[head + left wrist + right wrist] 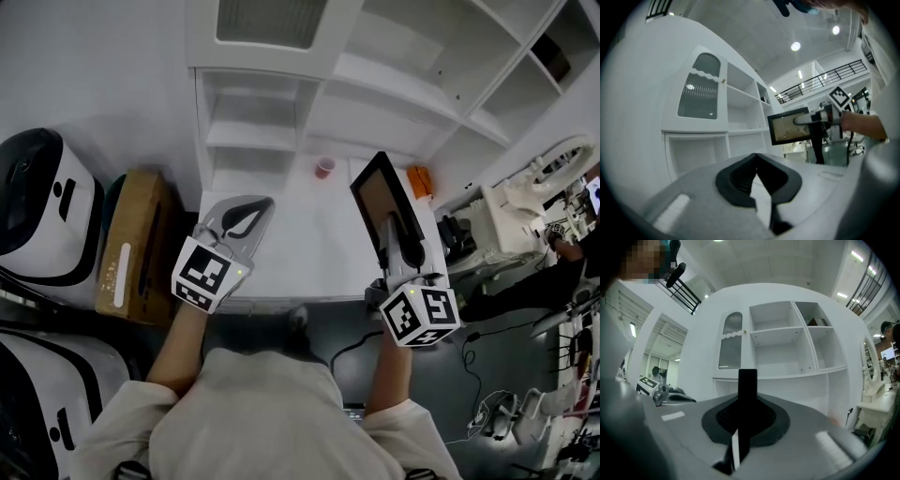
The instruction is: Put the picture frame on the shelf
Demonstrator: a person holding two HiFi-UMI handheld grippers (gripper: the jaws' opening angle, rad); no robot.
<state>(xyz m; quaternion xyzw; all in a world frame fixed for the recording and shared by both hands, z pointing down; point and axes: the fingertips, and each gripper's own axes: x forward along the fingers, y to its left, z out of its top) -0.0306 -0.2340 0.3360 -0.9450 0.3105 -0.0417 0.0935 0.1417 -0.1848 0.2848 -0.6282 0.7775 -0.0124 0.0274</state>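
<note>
The picture frame [378, 195], black-rimmed with a brownish picture, stands upright over the right of the white counter [309, 239], with my right gripper [394, 228] shut on its lower edge. The right gripper view shows the frame [747, 380] edge-on as a black bar between the jaws of my right gripper [746, 405], facing the white shelf unit [778, 329]. My left gripper [265, 202] hovers over the counter's left side, its tips together and holding nothing. From the left gripper view the frame [787, 127] hangs right of the shelf [740, 117], beyond my left gripper [756, 157].
A small pink cup [324, 167] and an orange object [420, 180] sit at the back of the counter. A cardboard box [136, 246] and white-and-black machines [42, 202] stand to the left. Equipment and cables [487, 234] crowd the right.
</note>
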